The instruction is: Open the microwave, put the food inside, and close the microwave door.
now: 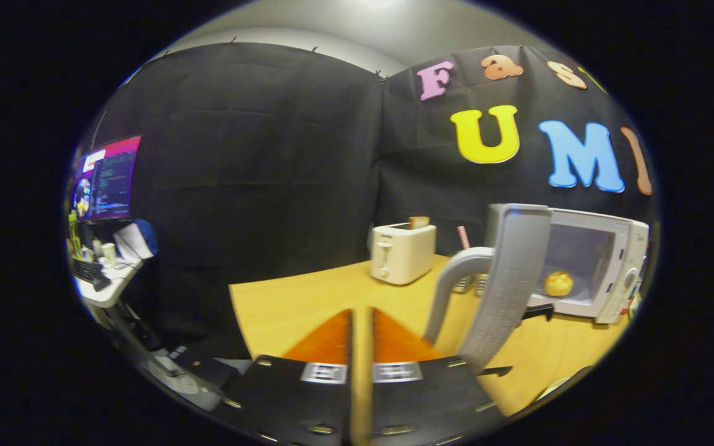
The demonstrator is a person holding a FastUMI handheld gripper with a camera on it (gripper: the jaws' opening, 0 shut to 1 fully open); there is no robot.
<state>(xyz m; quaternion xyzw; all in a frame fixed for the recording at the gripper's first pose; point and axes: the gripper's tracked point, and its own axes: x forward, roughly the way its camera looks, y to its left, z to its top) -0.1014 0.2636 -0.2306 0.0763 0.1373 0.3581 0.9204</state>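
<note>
Food (559, 283) already inside microwave (605, 272), door (509, 285) swung wide, handle just ahead-right of gripper (361, 322); fingers nearly closed, empty, narrow gap between. Closing step in hand: next move likely pushes door toward cavity until it latches

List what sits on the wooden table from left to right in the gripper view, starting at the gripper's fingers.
gripper, fingers nearly closed with nothing between them → toaster with toast in its slot → open microwave door → bun inside the microwave.
</note>
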